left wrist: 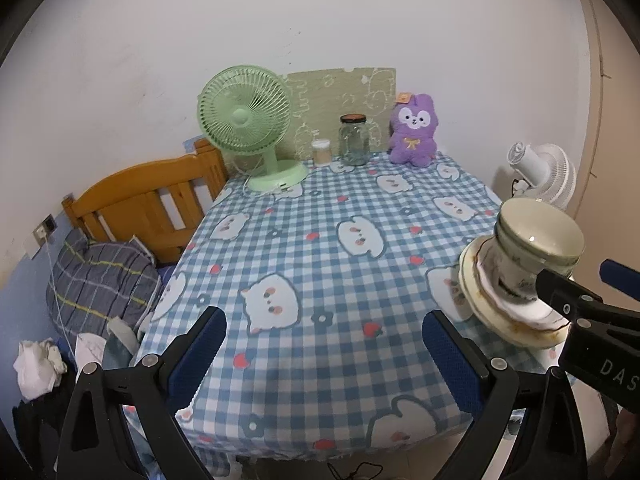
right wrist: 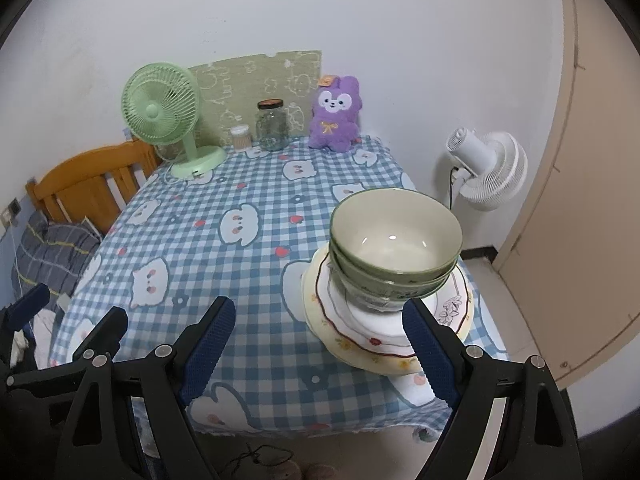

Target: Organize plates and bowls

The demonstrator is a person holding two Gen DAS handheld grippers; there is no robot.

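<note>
Plates and bowls stacked as one pile at lower right of the right wrist view, near the table's right and near edges. Stack axis upright; bowl mouths facing up. Green bowls nested on top, over a white plate and a wider yellow-rimmed plate with a flower pattern. Same pile at right edge of the left wrist view, partly hidden behind the other gripper's black frame.

Table under a blue-checked cloth filling mid-frame; wide bare stretch of cloth across centre and left. Far edge against the wall crowded: green fan upper left, glass jar, small lidded container, purple plush toy. White fan off the table at right, beside a beige door. Wooden bed frame left of the table.

Right gripper: jaws spread wide, nothing held; right finger just in front of the plates' near rim, contact not clear.

Left gripper: jaws spread wide, empty, over bare cloth near the front edge, well left of the pile.
</note>
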